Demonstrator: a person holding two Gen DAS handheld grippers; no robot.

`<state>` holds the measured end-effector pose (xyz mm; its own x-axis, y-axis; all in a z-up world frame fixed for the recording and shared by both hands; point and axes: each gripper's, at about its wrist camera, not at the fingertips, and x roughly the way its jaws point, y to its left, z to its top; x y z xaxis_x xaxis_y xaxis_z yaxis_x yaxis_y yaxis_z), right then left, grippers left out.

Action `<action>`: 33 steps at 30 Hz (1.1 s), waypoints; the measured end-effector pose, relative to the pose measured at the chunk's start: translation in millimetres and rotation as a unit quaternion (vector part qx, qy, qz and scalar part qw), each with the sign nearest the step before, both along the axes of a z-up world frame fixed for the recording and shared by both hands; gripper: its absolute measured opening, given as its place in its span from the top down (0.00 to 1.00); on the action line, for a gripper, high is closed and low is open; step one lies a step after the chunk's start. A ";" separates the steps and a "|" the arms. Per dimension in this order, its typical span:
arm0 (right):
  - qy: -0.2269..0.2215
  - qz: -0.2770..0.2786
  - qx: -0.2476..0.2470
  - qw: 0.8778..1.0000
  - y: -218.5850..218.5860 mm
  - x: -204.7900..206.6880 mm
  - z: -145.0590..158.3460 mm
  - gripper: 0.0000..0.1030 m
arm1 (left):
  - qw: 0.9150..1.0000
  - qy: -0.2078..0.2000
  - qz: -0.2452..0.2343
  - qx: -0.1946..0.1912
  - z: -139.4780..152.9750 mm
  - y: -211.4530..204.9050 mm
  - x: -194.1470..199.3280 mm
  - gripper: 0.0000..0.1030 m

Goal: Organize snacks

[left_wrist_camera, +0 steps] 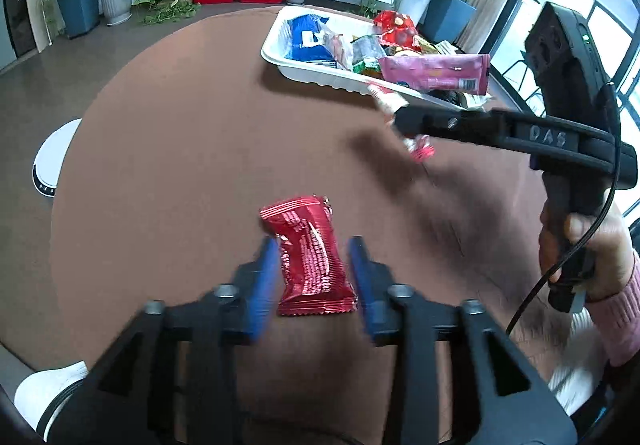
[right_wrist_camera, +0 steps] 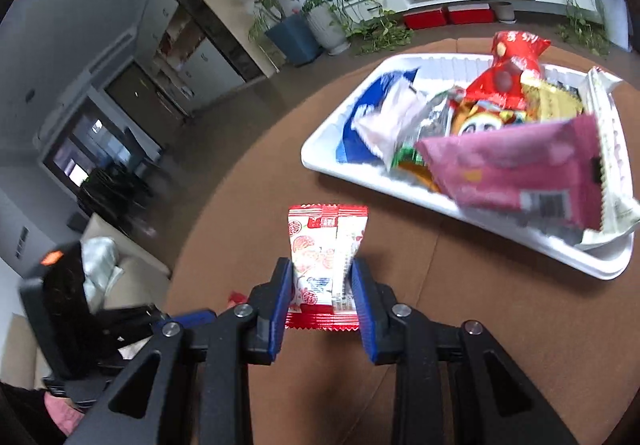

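Two-handed sorting of snacks into a tray, shown from both wrist cameras. The step in hand appears to be a carry: the right gripper (right_wrist_camera: 322, 295) is clamped on a red-and-white candy packet (right_wrist_camera: 326, 257), which stands upright between the blue pads (right_wrist_camera: 280, 309) above the brown table (left_wrist_camera: 180, 125), near and to the left of the white tray (right_wrist_camera: 600, 265). The tray sits at the far right of the table and already holds a heap of wrappers, among them a pink packet (right_wrist_camera: 520, 173) lying across its near rim, a red bag (right_wrist_camera: 508, 65) at the far side and a blue packet (right_wrist_camera: 356, 125) at its left end. The left gripper (left_wrist_camera: 314, 273) has its jaws apart, straddling a red foil packet (left_wrist_camera: 310, 257) that lies flat on the table; its fingers are motion-blurred, so whether a pad grazes the wrapper cannot be settled, though no grip is evident. In the left-wrist view the right gripper reaches in level from the right, its tip just short of the tray's near rim, held by a hand (left_wrist_camera: 580, 245) in a pink sleeve (left_wrist_camera: 616, 309). The next move, as judged, calls for carrying the candy over the rim to a free spot, clear of the pink packet, before releasing; the red foil packet remains to be grasped.
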<state>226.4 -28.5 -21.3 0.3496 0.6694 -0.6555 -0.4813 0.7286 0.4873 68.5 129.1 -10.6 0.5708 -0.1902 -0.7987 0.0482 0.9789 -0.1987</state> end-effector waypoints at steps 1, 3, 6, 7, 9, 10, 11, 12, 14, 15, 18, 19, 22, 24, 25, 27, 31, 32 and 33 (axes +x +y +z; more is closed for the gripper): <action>0.000 0.004 -0.007 1.000 2.7 -1.3 -2.0 0.68 | 1.000 -0.002 0.007 0.001 -0.6 0.1 -0.9 0.50; -0.011 0.011 -0.032 0.999 8.5 -5.6 -5.8 0.68 | 1.000 0.002 0.010 0.014 -3.3 -2.1 -0.2 0.50; -0.018 0.021 -0.057 0.998 15.7 -9.4 -10.5 0.67 | 0.999 0.016 0.011 0.025 -12.9 -3.6 3.4 0.51; -0.020 0.026 -0.066 0.997 15.9 -11.4 -14.6 0.67 | 0.999 0.006 0.013 0.031 -13.3 -4.4 2.1 0.51; -0.031 0.031 -0.088 0.995 21.0 -15.1 -18.3 0.67 | 0.999 0.001 0.014 0.043 -16.0 -7.6 5.7 0.63; -0.035 0.036 -0.096 0.994 23.3 -16.3 -20.4 0.67 | 0.998 -0.004 0.015 0.058 -16.8 -9.9 5.3 0.73; -0.042 0.035 -0.099 0.994 25.0 -17.4 -20.0 0.67 | 0.998 -0.006 0.013 0.067 -17.7 -11.5 6.0 0.73; -0.048 0.037 -0.109 0.992 27.4 -19.1 -19.6 0.67 | 0.998 -0.010 0.010 0.064 -17.8 -11.5 5.8 0.74; -0.046 0.041 -0.108 0.992 29.4 -20.1 -19.3 0.69 | 0.999 -0.011 0.017 0.048 -17.1 -7.7 4.7 0.76; -0.040 0.041 -0.099 0.993 29.2 -19.9 -19.8 0.70 | 0.999 -0.010 0.019 0.039 -16.5 -5.5 5.4 0.78; -0.005 0.038 -0.052 0.998 20.0 -16.3 -24.3 0.76 | 1.000 -0.014 0.025 0.001 -11.5 2.9 6.6 0.84; 0.006 0.034 -0.036 0.999 15.9 -14.2 -25.6 0.78 | 1.000 -0.012 0.025 -0.007 -11.0 4.3 9.3 0.84; 0.039 0.025 0.000 0.999 6.6 -7.9 -31.9 0.79 | 0.999 -0.009 0.029 -0.024 -11.5 8.0 12.9 0.84; 0.035 0.020 -0.005 0.999 6.8 -9.2 -30.9 0.78 | 0.999 -0.011 0.032 -0.023 -11.5 8.7 13.6 0.84; 0.033 0.014 -0.012 0.999 8.3 -10.5 -30.2 0.76 | 0.999 -0.011 0.033 -0.024 -11.6 8.9 13.2 0.84; 0.017 0.019 -0.032 0.999 18.8 -15.1 -25.9 0.59 | 0.999 -0.012 0.032 -0.021 -11.4 7.7 12.6 0.84; -0.020 0.022 -0.085 0.996 46.3 -25.5 -16.9 0.47 | 0.999 -0.013 0.032 -0.020 -12.6 7.4 14.8 0.84; -0.032 0.020 -0.112 0.993 53.7 -27.1 -17.3 0.48 | 0.999 -0.013 0.031 -0.020 -12.4 7.5 14.8 0.84; -0.059 0.024 -0.146 0.987 63.3 -30.8 -16.9 0.49 | 0.999 -0.014 0.032 -0.018 -12.6 7.5 14.8 0.84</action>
